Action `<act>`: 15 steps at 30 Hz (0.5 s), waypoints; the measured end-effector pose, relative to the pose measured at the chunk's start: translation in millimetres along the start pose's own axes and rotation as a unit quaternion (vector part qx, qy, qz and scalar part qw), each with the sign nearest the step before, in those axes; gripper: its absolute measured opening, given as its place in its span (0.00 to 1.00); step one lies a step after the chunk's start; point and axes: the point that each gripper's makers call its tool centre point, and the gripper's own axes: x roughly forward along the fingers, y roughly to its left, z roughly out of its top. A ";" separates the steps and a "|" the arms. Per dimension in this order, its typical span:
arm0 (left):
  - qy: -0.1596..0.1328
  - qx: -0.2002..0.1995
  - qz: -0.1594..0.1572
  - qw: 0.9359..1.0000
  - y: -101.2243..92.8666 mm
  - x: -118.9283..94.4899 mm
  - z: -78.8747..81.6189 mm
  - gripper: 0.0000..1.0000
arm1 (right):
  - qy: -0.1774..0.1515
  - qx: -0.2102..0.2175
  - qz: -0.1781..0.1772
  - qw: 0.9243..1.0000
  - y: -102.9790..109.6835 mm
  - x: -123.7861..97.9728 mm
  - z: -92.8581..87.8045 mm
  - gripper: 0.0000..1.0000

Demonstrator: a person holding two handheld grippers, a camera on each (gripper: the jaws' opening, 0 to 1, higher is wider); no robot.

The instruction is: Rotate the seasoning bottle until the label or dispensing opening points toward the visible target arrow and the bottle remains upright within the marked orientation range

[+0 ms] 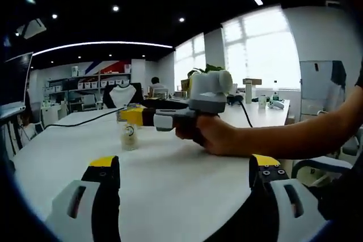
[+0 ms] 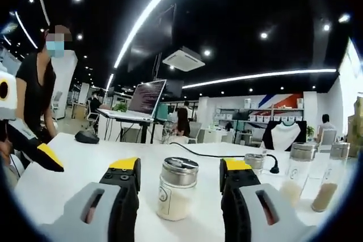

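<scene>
Seasoning bottle (image 2: pixel 176 190) upright between spread right tool (image 2: pixel 178 181) tips; round label unreadable; left tool (image 1: pixel 184 171) spread.

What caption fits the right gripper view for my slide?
Open right gripper jaws flank an upright metal-capped glass seasoning bottle on the white table.

A long white tabletop (image 1: pixel 170 179) stretches through an open office under a black ceiling with a curved white light strip (image 2: pixel 148 11) and small round spotlights. Tall bright windows (image 1: pixel 262 49) line one wall (daylight washes them out). White shelving with boxes (image 2: pixel 258 118) stands behind.
</scene>
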 end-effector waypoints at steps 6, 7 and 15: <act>0.005 -0.002 -0.004 1.000 -3.4 1.4 -1.6 1.00 | -0.022 -0.002 -0.007 1.000 -1.6 -2.1 9.4 0.56; 0.006 -0.001 -0.003 1.000 -3.2 1.0 -1.8 1.00 | -0.019 -0.002 -0.011 1.000 -2.8 -2.6 8.6 0.56; 0.009 -0.003 0.001 1.000 2.1 -0.1 -4.0 1.00 | -0.031 0.017 -0.037 0.999 -15.8 -9.0 12.1 0.51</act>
